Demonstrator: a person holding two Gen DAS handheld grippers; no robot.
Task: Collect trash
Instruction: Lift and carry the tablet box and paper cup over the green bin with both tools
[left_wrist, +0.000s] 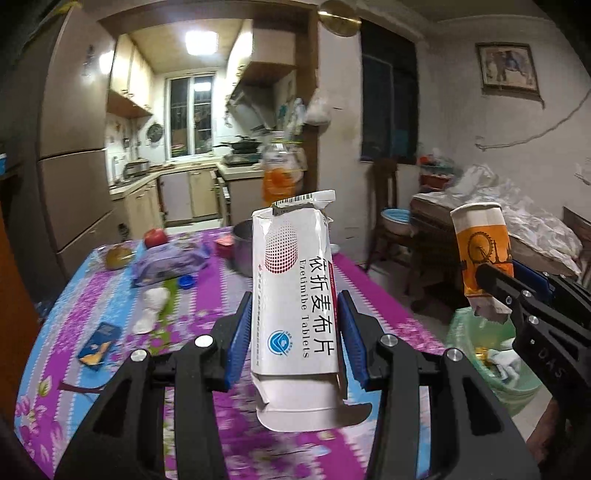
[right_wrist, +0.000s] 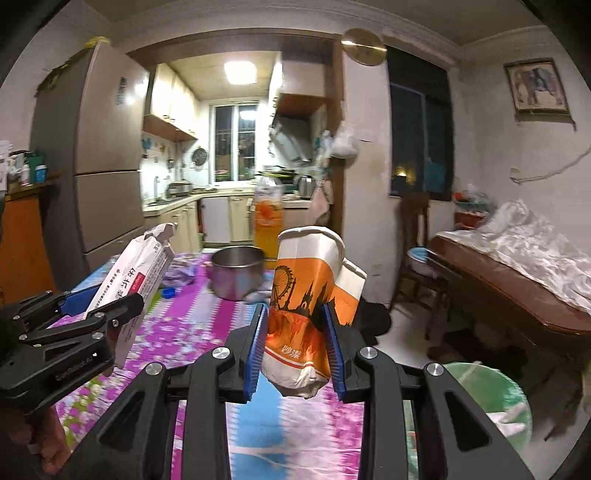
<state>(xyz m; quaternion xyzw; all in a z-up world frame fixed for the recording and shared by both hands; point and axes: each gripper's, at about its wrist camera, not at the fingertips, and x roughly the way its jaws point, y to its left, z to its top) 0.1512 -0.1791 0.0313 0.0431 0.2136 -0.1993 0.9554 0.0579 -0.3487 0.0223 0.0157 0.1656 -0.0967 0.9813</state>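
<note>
1. Green-lined bin (left_wrist: 491, 354), lower right, sits off the table (left_wrist: 110, 295); either item may miss it.
2. Left tongs (left_wrist: 295, 325), partly closed, clamp the torn tablet box (left_wrist: 293, 295) centre frame; it could slip.
3. Right tongs (right_wrist: 297, 347) squeeze the crumpled paper cup (right_wrist: 306, 306) centre frame; it may buckle free.

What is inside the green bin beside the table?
The green bin is lined with a green bag. Inside it lie some crumpled white paper and a small yellow scrap. The right claw with its paper cup covers part of it, so the rest stays unseen.
</note>
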